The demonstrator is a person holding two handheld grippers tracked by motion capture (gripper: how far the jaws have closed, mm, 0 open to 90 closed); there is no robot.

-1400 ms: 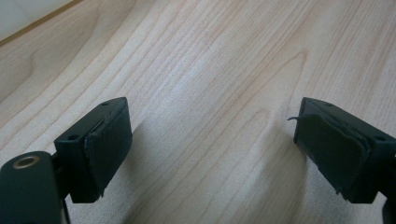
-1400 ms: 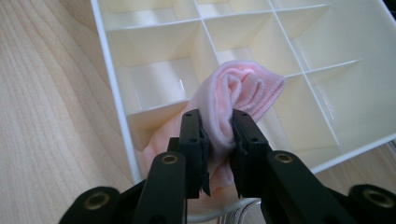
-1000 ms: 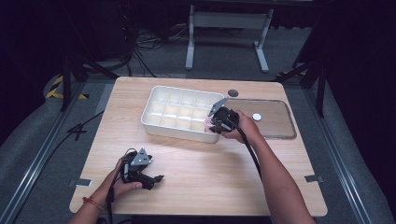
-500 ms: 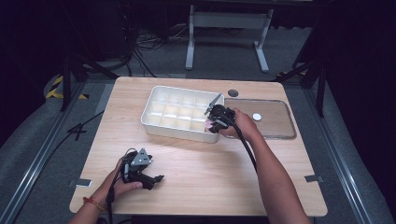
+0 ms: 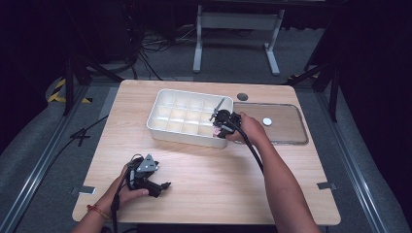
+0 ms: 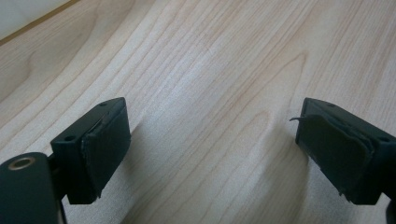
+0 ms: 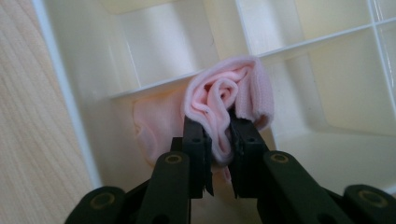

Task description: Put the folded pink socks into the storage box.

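At the near right corner of the white divided tray (image 5: 167, 124) on the table (image 5: 272, 179), the right gripper (image 7: 217, 140) has its jaws clamped on a bunched pink cloth (image 7: 229, 100). In the right gripper view the cloth bulges above the jaw tips, over a divider wall, with more pink fabric lying in the compartment beside the tray's outer wall. In the high view the right gripper (image 5: 221, 125) sits over that corner. A clear flat lid (image 5: 286, 131) with a white knob (image 5: 267, 121) lies just right of the tray. Left gripper (image 5: 154, 186) rests at the table's near left, jaws spread wide over bare wood, holding nothing.
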